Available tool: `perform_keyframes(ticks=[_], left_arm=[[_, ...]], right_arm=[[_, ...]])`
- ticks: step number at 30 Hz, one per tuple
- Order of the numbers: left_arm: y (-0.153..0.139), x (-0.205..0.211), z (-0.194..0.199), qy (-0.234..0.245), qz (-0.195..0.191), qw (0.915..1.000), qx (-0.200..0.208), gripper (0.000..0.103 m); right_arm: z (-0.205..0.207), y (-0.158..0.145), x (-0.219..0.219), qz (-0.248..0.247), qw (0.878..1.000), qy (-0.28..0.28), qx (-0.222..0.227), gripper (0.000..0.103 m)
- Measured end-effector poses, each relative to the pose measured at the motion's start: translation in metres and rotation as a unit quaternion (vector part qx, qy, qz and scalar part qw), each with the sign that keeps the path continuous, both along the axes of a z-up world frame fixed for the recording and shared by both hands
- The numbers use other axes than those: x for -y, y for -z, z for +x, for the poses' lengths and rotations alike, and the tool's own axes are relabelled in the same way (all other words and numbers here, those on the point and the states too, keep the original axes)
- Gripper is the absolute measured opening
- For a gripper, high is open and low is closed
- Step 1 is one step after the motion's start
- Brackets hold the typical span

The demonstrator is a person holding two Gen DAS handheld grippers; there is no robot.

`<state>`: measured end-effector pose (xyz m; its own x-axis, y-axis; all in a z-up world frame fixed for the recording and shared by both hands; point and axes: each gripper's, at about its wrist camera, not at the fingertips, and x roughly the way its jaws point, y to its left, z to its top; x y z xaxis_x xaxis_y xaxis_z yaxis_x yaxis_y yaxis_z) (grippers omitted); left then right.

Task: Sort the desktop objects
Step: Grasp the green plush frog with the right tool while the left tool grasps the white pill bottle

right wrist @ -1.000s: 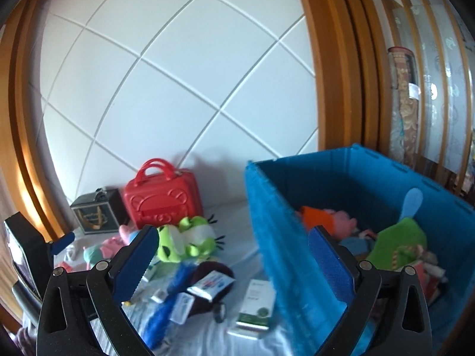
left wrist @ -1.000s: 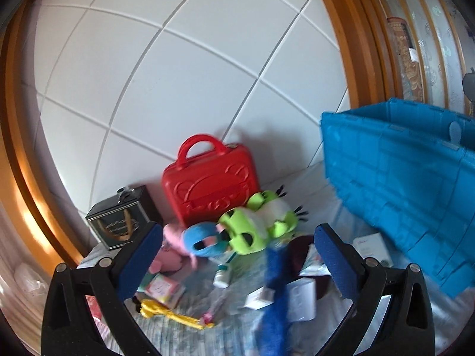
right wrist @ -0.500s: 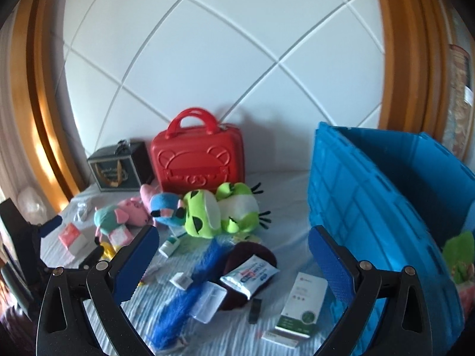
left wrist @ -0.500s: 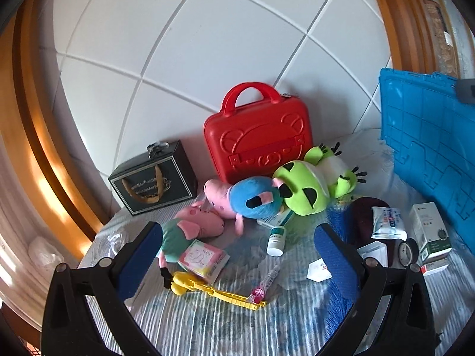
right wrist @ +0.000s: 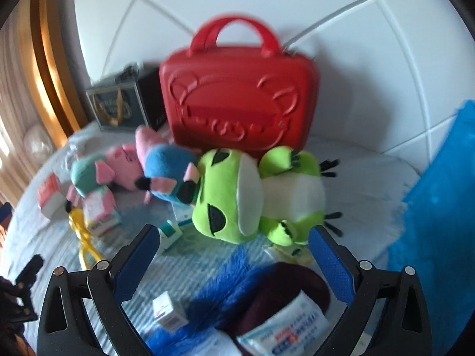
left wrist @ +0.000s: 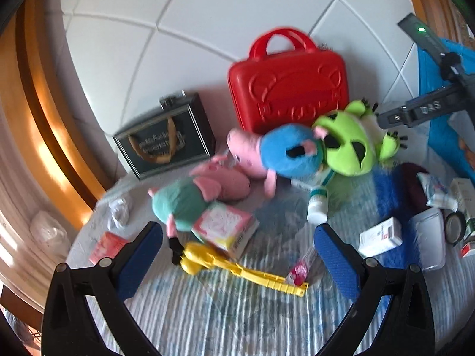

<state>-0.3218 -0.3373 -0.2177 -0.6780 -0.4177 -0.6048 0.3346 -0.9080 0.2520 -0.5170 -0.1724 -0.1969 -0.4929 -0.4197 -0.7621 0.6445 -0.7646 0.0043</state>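
Hard plastic case with handle [right wrist: 237,103]: red, embossed outline.
Soft frog plush [right wrist: 252,195]: lime green, white belly, black eyes.
Round-headed plush [left wrist: 291,154]: blue head, pink ears.
Long plastic toy [left wrist: 237,270]: yellow.
Bedspread [left wrist: 237,320]: pale blue-and-white stripes.
Plastic crate [right wrist: 439,207]: bright blue.

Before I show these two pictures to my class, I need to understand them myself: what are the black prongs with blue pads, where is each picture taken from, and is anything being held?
No robot here: a person holds a pair of hand-held tongs in each hand, each with a wide-angle camera looking along its fingers. One picture is from the left tongs, the other from the right tongs. Both are open and hold nothing. On the striped cloth lie a glossy red plastic case with a handle, a lime-green plush frog, pink plush pigs, a yellow plastic toy and small boxes. A blue plastic crate stands at the right edge.
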Motion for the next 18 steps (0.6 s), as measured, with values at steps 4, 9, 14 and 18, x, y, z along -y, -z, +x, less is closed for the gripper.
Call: perform_keyframes(ticks=[4,9,14,18], left_arm=[[0.027,-0.004,-0.034,0.028,0.025,0.9991,0.019,0.103],[0.059,-0.022,-0.100,0.090,0.033,0.9949,0.030,0.103],[0.091,-0.026,-0.150,0.121,0.061,0.9882,0.072,0.093],[0.090,-0.024,-0.169,0.136,0.090,0.9827,0.088,0.087]], right_arm=[[-0.032,0.038,0.022,0.026,0.999,-0.012,0.028,0.095],[-0.050,0.054,0.021,0.025,0.999,-0.011,0.039,0.095],[-0.062,0.056,0.018,0.023,0.999,-0.017,0.040,0.095],[-0.067,0.064,0.024,0.027,0.998,-0.033,0.045,0.095]])
